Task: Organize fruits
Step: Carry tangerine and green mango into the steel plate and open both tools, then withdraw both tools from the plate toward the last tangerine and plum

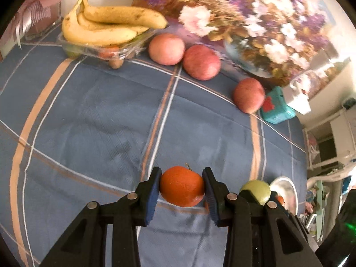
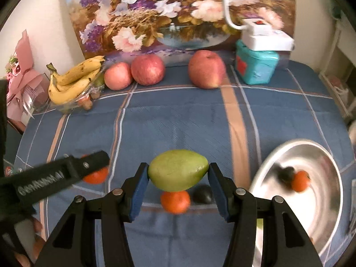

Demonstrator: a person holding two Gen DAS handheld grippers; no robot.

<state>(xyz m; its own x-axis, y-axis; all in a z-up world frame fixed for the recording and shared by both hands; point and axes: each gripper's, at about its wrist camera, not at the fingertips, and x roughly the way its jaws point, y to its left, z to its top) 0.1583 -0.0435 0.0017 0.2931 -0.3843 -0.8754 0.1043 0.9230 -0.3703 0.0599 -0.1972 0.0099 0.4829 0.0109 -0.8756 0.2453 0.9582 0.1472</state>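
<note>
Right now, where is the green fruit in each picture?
Left wrist view: the green fruit peeks out low on the right, behind the hand-held gripper's right finger, next to the silver bowl.
Right wrist view: the green fruit sits bottom centre, squeezed between blue pads.
Shared landmark: the bananas at the back left.

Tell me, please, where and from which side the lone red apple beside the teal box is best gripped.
Grip the lone red apple across its widest middle, coming down from above. It sits upright, stem dimple up, with open cloth to its left. The teal box stands close on its right, so I'd set the fingers front to back, not side to side.
</note>
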